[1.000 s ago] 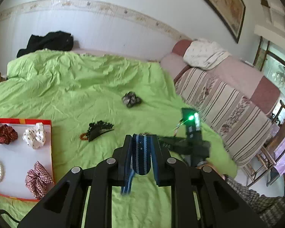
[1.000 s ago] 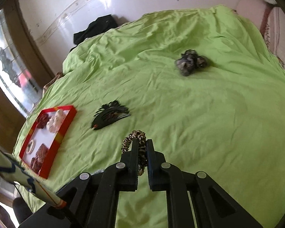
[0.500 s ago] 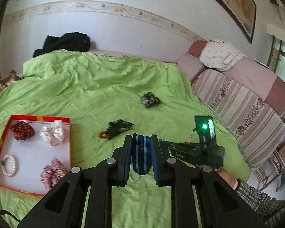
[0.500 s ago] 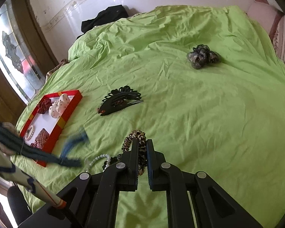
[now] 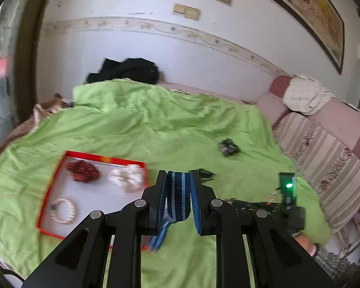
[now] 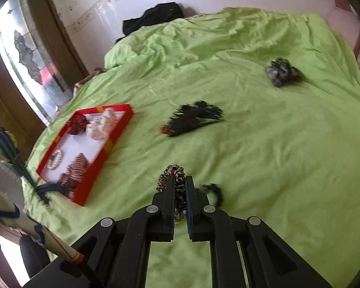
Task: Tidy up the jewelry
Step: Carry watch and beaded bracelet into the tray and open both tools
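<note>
Left tongs (image 5: 178, 192) pinch a blue striped band (image 5: 178, 196); right tongs (image 6: 180, 192) clamp a leopard scrunchie (image 6: 174, 182) between their tips.

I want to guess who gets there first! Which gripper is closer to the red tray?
Left. The left gripper hangs over the red tray's near corner. The right gripper is off to the tray's right, over bare green bedspread.

Your left wrist camera looked along its claw (image 5: 178, 192) across the bed (image 5: 156, 129) toward the wall. Your right looked down from nearer. Both shared the red tray (image 5: 51, 184) (image 6: 93, 165).
</note>
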A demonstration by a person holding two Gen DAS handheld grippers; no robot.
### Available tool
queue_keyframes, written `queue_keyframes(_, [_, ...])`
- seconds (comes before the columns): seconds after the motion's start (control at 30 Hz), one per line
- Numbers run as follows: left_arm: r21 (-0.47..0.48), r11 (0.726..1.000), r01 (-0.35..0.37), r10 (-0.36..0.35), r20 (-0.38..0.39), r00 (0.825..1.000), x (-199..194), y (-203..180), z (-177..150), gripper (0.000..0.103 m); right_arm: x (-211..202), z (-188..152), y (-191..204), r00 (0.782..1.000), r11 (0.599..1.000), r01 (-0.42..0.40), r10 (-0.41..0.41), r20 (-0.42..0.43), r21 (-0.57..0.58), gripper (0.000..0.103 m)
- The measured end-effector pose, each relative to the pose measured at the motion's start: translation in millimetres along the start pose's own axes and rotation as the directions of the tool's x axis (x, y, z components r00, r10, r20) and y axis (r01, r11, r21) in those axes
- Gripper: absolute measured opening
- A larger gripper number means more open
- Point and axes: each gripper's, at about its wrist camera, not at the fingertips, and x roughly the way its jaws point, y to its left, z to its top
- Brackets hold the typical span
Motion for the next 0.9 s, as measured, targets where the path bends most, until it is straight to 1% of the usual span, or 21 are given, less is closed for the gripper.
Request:
queue_keyframes(0.17, [-0.031,0.997,-0.065,0.065,0.001,0.998,-4,43,8,0.018,4,16,41,0.999,0.999,-0.032,0.032,-0.003,-0.035,0.008])
queue_keyframes(0.3, [-0.045,0.995,-0.087,0.087,0.005,0.996,0,69,17,0.018,12,31,78,0.999,0.995,-0.045,0.044,-0.007,-0.090,0.008])
queue_keyframes(0.47, [-0.063,0.991,-0.119,0.120,0.005,0.993,13,98,25,0.018,35,48,122,0.995,0.988,-0.092,0.088,-0.036,-0.124,0.008])
queue_keyframes(0.53, [-0.087,0.985,-0.151,0.153,0.010,0.988,21,108,26,0.018,48,52,140,0.993,0.985,-0.108,0.102,-0.051,-0.134,0.008])
queue_keyframes(0.63, [-0.161,0.970,-0.183,0.185,0.001,0.983,36,124,24,0.018,67,52,162,0.990,0.982,-0.124,0.113,-0.082,-0.142,0.008])
queue_keyframes(0.73, [-0.227,0.952,-0.207,0.205,-0.032,0.978,61,138,17,0.018,90,51,179,0.986,0.981,-0.134,0.118,-0.115,-0.142,0.008])
queue_keyframes(0.8, [-0.250,0.945,-0.213,0.205,-0.060,0.977,76,145,11,0.018,103,50,185,0.982,0.981,-0.148,0.131,-0.134,-0.127,0.008])
queue_keyframes(0.9, [-0.260,0.935,-0.242,0.228,-0.084,0.970,92,157,1,0.018,120,51,183,0.972,0.980,-0.183,0.170,-0.162,-0.072,0.009])
